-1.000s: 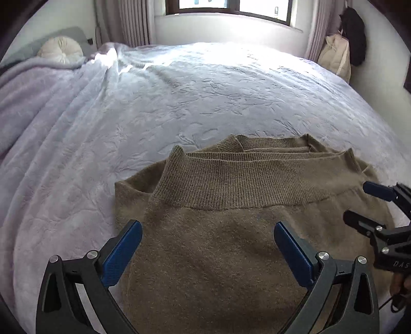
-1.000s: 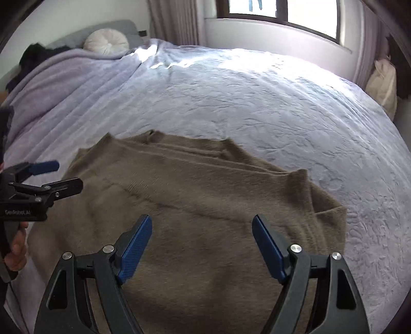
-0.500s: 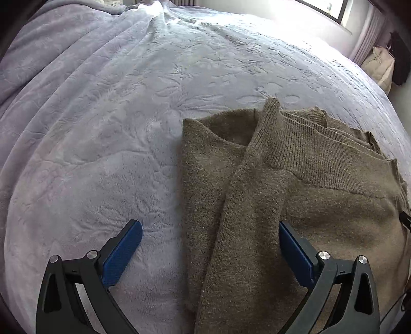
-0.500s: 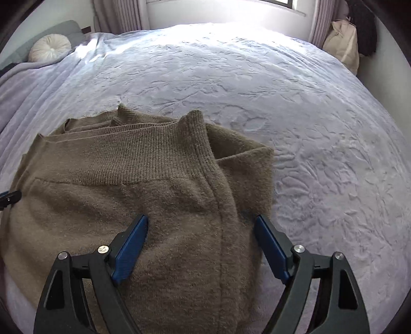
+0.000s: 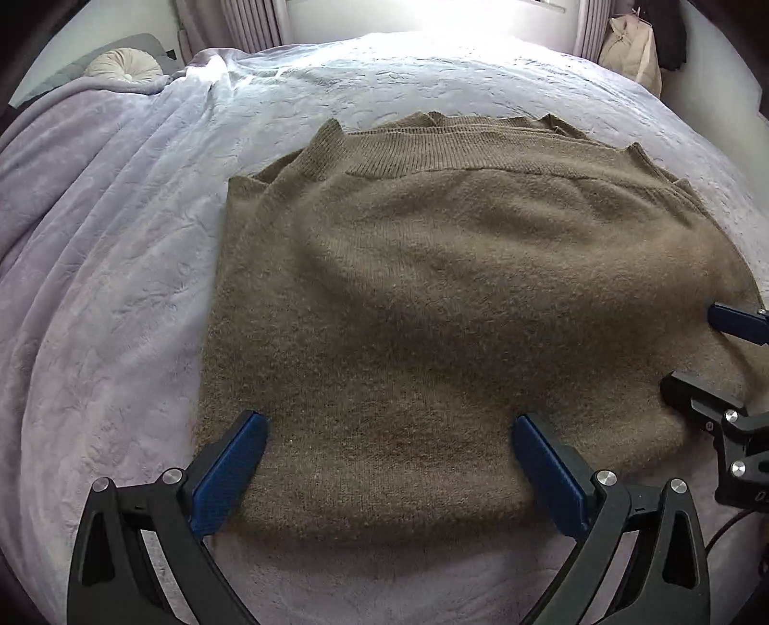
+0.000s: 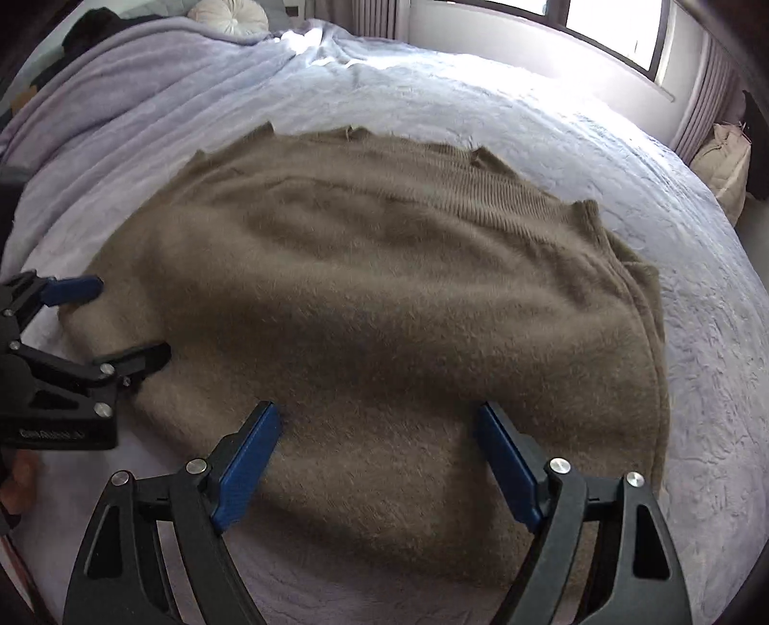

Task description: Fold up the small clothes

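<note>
The left gripper (image 5: 389,428) and right gripper (image 6: 377,413) were held side by side, pitched downward, jaws spread wide, nothing gripped.

The left gripper (image 6: 132,327) has small white letters on its black body, too blurred to read.

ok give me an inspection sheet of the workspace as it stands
surface: bed under a pale lilac embossed bedspread, lightly creased.
job's things: brown fuzzy knit sweater lying folded, ribbed hem at the far edge.
clutter: nothing seen on the bedspread near the sweater.
grippers: left gripper and right gripper, both open, over the sweater's near edge, holding nothing.
cables: thin dark cable by the right gripper.
surroundings: round cream cushion at the headboard, window with curtains, beige bag by the wall.
</note>
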`<state>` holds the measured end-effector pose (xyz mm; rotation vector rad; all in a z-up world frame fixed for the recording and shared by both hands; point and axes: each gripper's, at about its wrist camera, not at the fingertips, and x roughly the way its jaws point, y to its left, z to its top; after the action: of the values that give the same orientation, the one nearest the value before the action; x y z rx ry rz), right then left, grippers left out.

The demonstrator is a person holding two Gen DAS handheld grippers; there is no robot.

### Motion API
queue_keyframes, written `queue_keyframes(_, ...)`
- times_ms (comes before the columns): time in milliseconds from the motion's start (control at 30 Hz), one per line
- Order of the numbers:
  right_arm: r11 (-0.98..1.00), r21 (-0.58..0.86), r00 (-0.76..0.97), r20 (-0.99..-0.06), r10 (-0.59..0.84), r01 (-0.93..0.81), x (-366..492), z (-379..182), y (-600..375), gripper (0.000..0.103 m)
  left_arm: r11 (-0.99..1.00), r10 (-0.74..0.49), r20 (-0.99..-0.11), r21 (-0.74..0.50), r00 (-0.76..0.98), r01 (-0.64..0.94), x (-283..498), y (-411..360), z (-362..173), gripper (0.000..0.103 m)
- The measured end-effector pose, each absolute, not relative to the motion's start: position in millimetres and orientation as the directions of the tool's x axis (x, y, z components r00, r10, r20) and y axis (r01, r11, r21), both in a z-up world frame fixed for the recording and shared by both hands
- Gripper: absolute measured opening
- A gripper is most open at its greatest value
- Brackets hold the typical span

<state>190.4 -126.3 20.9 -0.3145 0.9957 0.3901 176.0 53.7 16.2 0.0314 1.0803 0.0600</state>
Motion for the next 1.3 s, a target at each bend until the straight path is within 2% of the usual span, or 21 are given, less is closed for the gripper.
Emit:
queue_keyframes(267,0.955,0.025,0.527,-0.83,0.184,-0.294,191,18,-218,0.086,0.998,0.055,-0.857,0.045,0.512,-0.033,156,61,15,0.103)
queue_keyframes(400,0.953,0.094,0.559,-0.791,0.247,-0.289,184,16,-240,0.086,0.999,0.045,-0.833,0.033,0.552,-0.032,151,65,9,0.103)
queue_keyframes(600,0.955,-0.017,0.6,-0.782,0.172,-0.297,181,10,-222,0.088,0.998,0.068,-0.81,0.05,0.582,-0.046,145,63,8,0.103)
queue_keyframes(800,0.952,0.005,0.603,-0.773,0.199,-0.307,179,10,-227,0.09,0.998,0.066,-0.808,0.043,0.585,-0.053,144,63,8,0.103)
queue_keyframes(967,0.943,-0.082,0.605,-0.784,0.138,-0.322,176,9,-213,0.093,0.996,0.087,-0.811,0.066,0.578,-0.058,144,61,20,0.103)
queue_keyframes(1100,0.946,-0.031,0.531,-0.833,0.154,-0.324,189,29,-203,0.093,0.997,0.068,-0.778,0.035,0.625,-0.065,148,57,48,0.103)
queue_keyframes(1200,0.951,0.019,0.644,-0.732,0.224,-0.308,187,61,-187,0.094,0.997,0.039,-0.773,-0.013,0.634,-0.077,173,54,68,0.103)
queue_keyframes(1233,0.949,0.008,0.671,-0.705,0.23,-0.316,189,68,-177,0.098,0.996,0.029,-0.777,-0.031,0.629,-0.084,185,54,72,0.103)
queue_keyframes(1267,0.947,-0.014,0.68,-0.699,0.221,-0.321,194,71,-166,0.103,0.994,0.037,-0.786,-0.035,0.617,-0.104,198,54,74,0.103)
queue_keyframes(1300,0.943,-0.039,0.671,-0.712,0.206,-0.33,202,69,-153,0.103,0.99,0.054,-0.799,-0.033,0.599,-0.134,212,54,73,0.103)
